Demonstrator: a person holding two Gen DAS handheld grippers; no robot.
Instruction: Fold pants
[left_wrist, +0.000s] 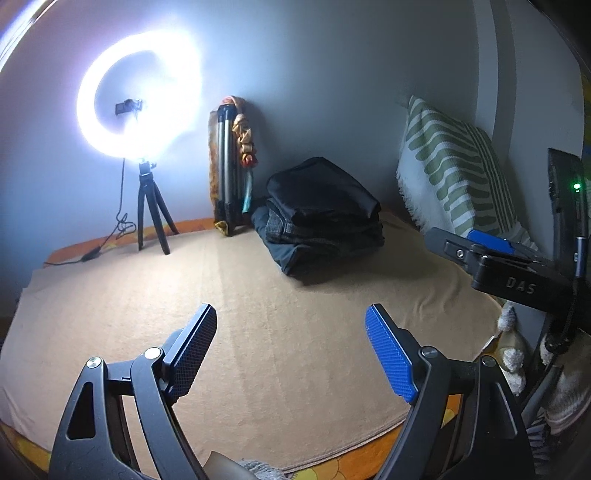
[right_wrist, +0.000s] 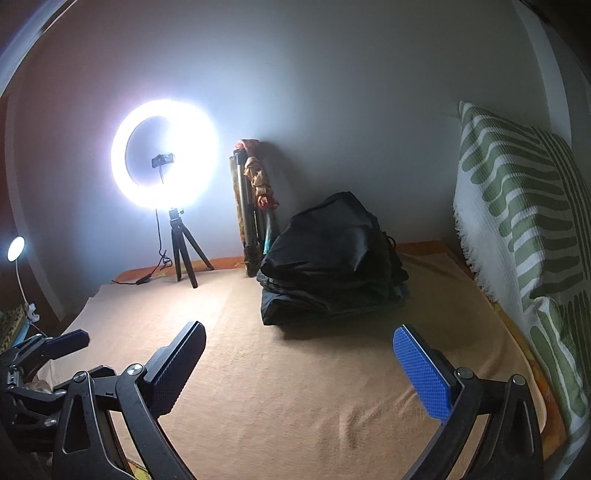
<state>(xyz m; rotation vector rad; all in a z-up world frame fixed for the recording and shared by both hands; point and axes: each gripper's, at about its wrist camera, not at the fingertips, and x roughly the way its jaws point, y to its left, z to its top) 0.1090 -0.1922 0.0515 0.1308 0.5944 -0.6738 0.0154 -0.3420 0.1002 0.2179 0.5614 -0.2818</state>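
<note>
While both grippers gape, folded pants (left_wrist: 323, 214) lie stacked; long axis unclear.

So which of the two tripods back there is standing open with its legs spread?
The short black tripod under the ring light; the taller silver tripod is folded shut, leaning against the wall.

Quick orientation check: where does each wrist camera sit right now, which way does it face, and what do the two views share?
Left wrist: on the left gripper, facing the wall over the tan blanket; its open fingers show, with the right gripper at right.
Right wrist: on the right gripper, same heading; open fingers, left gripper at lower left.
Shared: stack of dark pants, ring light, striped pillow.
</note>
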